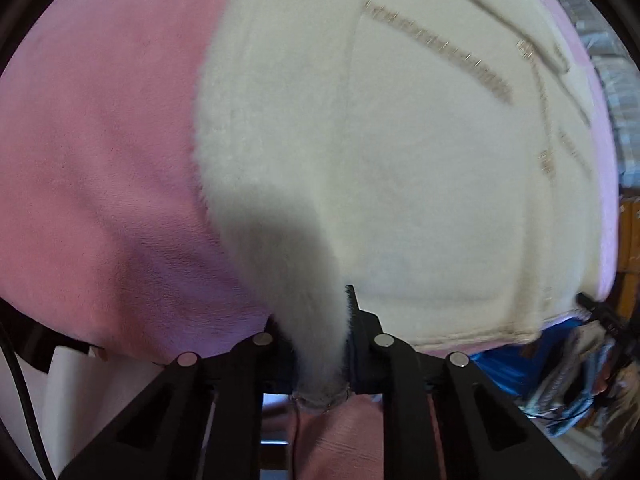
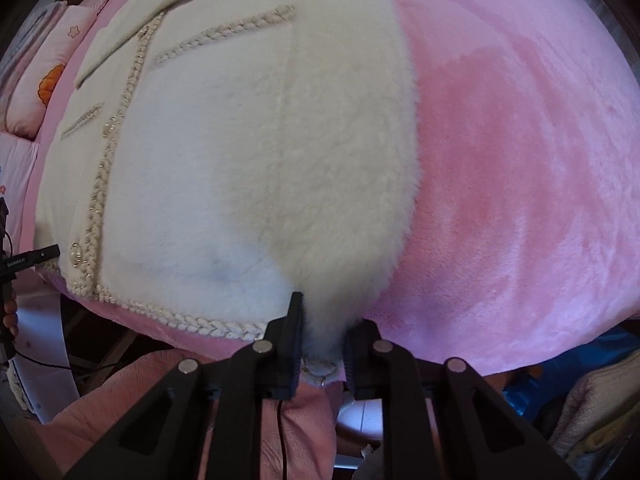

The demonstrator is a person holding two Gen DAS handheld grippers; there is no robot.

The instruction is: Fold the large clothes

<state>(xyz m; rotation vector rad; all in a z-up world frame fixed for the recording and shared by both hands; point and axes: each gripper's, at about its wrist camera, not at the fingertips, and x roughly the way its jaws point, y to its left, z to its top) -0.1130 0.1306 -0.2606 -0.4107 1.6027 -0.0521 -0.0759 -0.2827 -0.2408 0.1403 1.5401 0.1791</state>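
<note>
A cream fleece jacket (image 1: 420, 168) with braided beige trim lies flat on a pink plush bed cover (image 1: 100, 152). My left gripper (image 1: 320, 344) is shut on the end of the jacket's left sleeve, which runs up from the jaws along the jacket's side. In the right wrist view the same jacket (image 2: 208, 152) lies on the pink cover (image 2: 520, 168), and my right gripper (image 2: 324, 340) is shut on the end of the right sleeve. Both sleeve cuffs sit at the near edge of the bed.
Pink pillows (image 2: 44, 80) with a flower print lie at the far left. The other gripper (image 2: 24, 260) shows at the left edge. A blue bag (image 1: 516, 360) and piled cloth (image 1: 576, 384) lie beside the bed. A pink sleeve (image 2: 132, 404) is below the grippers.
</note>
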